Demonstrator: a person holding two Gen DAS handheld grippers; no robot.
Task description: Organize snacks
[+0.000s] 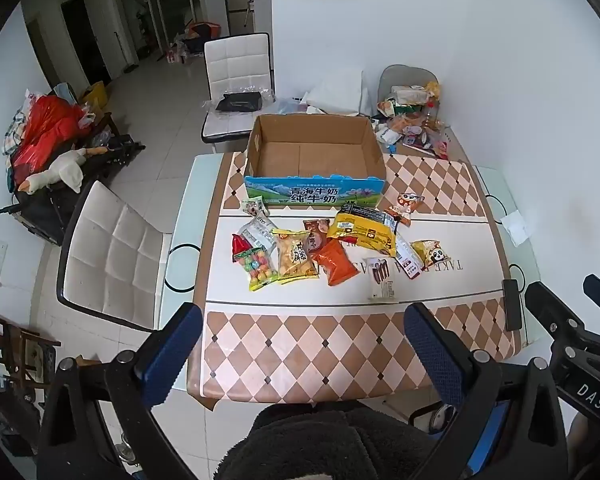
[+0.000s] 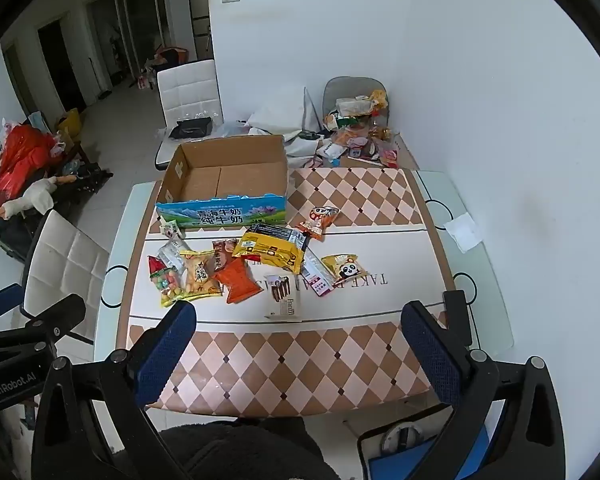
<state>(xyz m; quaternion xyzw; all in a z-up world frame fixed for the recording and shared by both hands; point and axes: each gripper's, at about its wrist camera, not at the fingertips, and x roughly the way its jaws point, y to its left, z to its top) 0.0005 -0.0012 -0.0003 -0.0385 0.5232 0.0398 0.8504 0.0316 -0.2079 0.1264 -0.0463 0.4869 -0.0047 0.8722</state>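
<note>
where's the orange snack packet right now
In both wrist views the orange snack packet lies mid-table, in front of the cardboard box, between the yellow puff bag and the white Franzzi box.

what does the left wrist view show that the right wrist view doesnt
Only the left wrist view shows the open left gripper head-on, plus a wooden chair at its lower left edge. Only the right wrist view shows the open right gripper head-on. Both share the empty cardboard box, the snack packets such as the orange packet, and the white chair beside the table.
</note>
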